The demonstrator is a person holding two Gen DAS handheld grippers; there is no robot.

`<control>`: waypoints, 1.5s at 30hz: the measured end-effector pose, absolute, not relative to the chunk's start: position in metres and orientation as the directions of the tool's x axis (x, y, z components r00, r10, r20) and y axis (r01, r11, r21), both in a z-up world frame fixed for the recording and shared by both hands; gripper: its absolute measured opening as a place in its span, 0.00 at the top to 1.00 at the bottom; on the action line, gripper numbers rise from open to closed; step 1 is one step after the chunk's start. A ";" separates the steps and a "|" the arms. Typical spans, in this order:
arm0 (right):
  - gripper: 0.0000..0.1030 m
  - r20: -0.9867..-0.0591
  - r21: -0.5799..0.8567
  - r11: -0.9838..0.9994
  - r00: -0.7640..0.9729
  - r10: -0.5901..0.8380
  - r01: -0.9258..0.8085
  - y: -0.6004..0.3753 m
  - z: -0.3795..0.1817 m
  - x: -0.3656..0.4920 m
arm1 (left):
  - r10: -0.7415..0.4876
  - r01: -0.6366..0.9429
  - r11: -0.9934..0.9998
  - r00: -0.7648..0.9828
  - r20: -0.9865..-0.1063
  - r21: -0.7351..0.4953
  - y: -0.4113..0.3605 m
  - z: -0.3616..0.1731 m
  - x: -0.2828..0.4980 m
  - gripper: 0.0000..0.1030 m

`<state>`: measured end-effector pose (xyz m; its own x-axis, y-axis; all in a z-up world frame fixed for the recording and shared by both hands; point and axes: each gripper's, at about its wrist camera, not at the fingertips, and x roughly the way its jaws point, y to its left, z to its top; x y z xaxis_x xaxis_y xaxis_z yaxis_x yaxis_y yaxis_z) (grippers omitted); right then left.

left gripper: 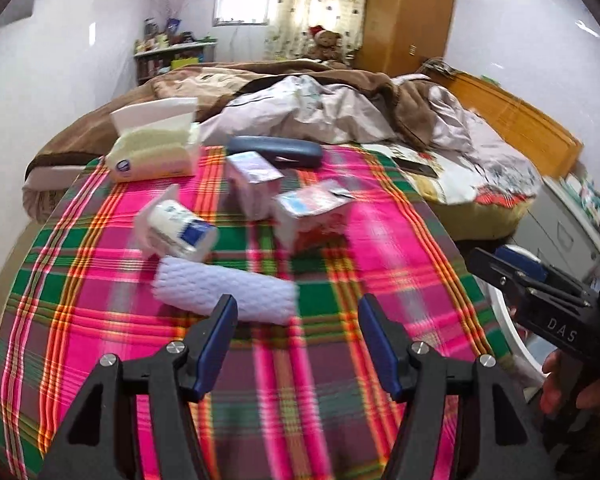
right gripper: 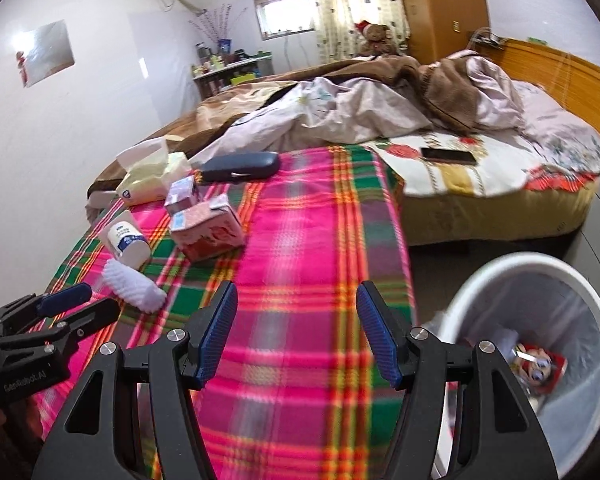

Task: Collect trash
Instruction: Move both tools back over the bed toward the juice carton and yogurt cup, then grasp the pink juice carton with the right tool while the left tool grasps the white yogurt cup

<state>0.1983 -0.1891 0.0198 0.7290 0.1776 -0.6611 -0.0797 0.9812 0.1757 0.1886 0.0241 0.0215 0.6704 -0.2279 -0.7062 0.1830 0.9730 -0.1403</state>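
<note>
Right wrist view: bin (right gripper: 488, 276) already holds some wrappers. Left: cup (left gripper: 180, 232), cartons (left gripper: 308, 216), white roll (left gripper: 228, 292) on plaid bed cover. Left tongs (left gripper: 296, 340), right tongs (right gripper: 296, 332) both released, empty.

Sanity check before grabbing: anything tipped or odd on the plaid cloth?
Yes: the white cup lies on its side, and the pink carton looks dented and tilted. No spill is visible. Both grippers are open and empty.

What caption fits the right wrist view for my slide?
Open right gripper over plaid blanket, cartons and paper cup left, white trash bin right.
</note>
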 end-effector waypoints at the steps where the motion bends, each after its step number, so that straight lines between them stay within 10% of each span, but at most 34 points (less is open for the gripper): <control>1: 0.39 -0.663 0.173 0.981 0.727 0.180 -0.085 -0.186 0.020 0.203 | -0.228 0.172 0.973 0.670 -0.706 -0.151 0.030 0.021 0.193 0.36; 45: 0.37 -0.819 0.199 0.973 0.525 0.232 -0.119 -0.088 -0.008 0.321 | -0.269 0.009 0.946 0.582 -0.767 -0.324 0.128 -0.024 0.318 0.32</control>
